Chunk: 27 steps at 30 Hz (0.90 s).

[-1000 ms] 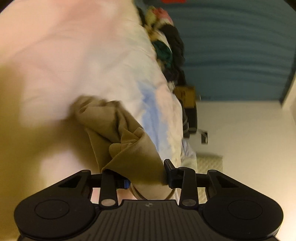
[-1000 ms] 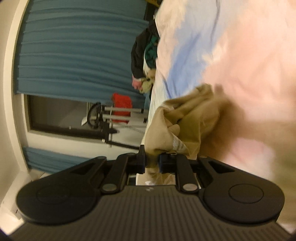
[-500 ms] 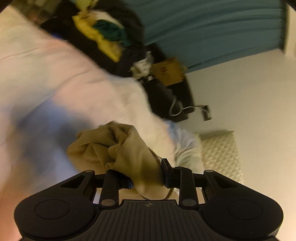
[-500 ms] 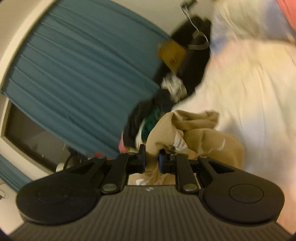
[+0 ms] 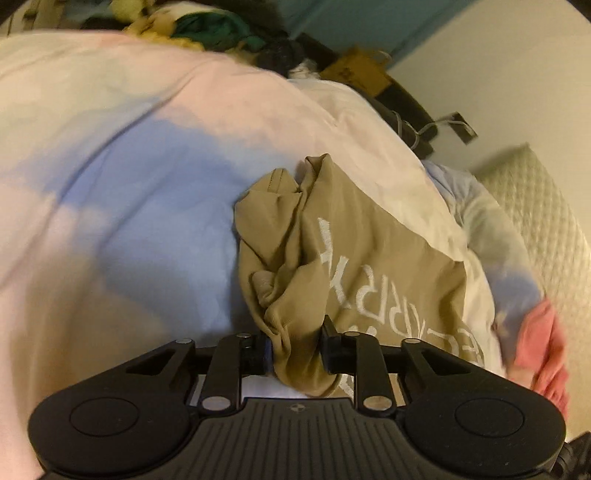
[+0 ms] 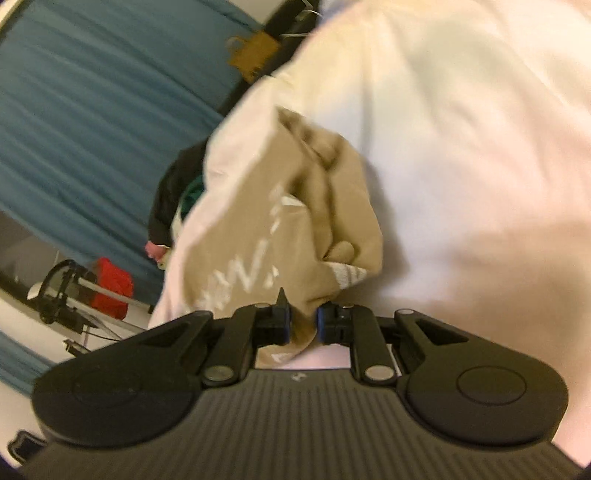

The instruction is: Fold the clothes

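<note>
A tan garment with white lettering lies bunched on a bed's pastel pink, blue and white cover. My left gripper is shut on a thick fold of its cloth at the near edge. In the right wrist view the same tan garment spreads toward the bed's edge, and my right gripper is shut on another fold of it. Between the two grips the cloth is crumpled. The rest of its shape is hidden in folds.
A pile of dark, green and yellow clothes sits at the far end of the bed. A brown paper bag and teal curtain stand beyond. A quilted pillow and a pink cloth lie at right. A red object on the floor.
Both grippers have swung round and come down toward the bed, carrying the tan garment. The views have rolled closer to upright. The garment now shows its white lettering.
</note>
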Each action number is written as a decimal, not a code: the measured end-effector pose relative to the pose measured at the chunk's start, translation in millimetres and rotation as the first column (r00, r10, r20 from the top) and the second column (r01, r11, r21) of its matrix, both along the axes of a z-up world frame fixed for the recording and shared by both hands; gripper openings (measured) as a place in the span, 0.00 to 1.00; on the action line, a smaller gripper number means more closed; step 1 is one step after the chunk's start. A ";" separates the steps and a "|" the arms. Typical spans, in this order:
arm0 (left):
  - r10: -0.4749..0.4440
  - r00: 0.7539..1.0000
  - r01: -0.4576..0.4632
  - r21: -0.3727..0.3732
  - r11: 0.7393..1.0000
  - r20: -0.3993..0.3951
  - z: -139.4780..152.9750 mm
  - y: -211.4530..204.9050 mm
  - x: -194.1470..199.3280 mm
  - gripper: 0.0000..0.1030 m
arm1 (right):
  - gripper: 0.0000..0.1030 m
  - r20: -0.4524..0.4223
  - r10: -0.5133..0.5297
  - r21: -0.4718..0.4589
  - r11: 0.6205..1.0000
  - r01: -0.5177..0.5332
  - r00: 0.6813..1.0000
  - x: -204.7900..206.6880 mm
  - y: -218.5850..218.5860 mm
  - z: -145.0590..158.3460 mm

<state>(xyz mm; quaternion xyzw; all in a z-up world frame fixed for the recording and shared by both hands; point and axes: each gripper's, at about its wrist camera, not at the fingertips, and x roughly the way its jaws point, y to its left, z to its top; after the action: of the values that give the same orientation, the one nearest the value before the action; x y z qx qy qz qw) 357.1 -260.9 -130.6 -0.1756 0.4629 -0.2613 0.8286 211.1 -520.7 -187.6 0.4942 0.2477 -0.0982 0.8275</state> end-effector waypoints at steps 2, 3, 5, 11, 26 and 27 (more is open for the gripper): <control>-0.019 0.999 0.017 0.050 0.999 0.027 6.0 0.0 -8.1 0.34 | 0.18 -0.042 -0.004 0.035 0.999 0.006 0.999 -5.8 2.1 -8.3; -0.025 0.999 0.022 0.072 0.997 0.038 10.8 2.7 -15.3 0.34 | 0.18 -0.051 -0.009 0.046 0.999 0.011 0.999 -8.6 2.0 -8.1; -0.033 0.997 0.026 0.100 0.995 0.064 29.7 5.8 -29.7 0.46 | 0.18 -0.097 0.000 0.024 1.000 0.002 0.995 -12.9 4.9 4.7; -0.069 0.981 0.040 0.160 0.986 0.180 110.8 25.1 -92.9 0.76 | 0.19 -0.178 0.051 -0.120 0.990 -0.073 0.983 -32.6 24.1 71.7; -0.102 0.841 -0.015 0.212 0.977 0.531 272.8 95.9 -285.9 1.00 | 0.81 0.076 0.201 -0.558 0.821 -0.125 0.977 -182.0 135.1 250.0; -0.096 0.831 -0.026 0.211 0.977 0.547 275.1 102.6 -298.2 1.00 | 0.81 0.091 0.202 -0.571 0.812 -0.115 0.975 -191.7 141.1 252.9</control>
<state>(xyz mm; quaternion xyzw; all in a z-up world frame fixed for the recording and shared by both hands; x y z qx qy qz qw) 58.9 -158.3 144.5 0.0044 0.2309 -0.2661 0.9359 19.4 -379.6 65.2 0.2118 0.1864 -0.0603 0.9575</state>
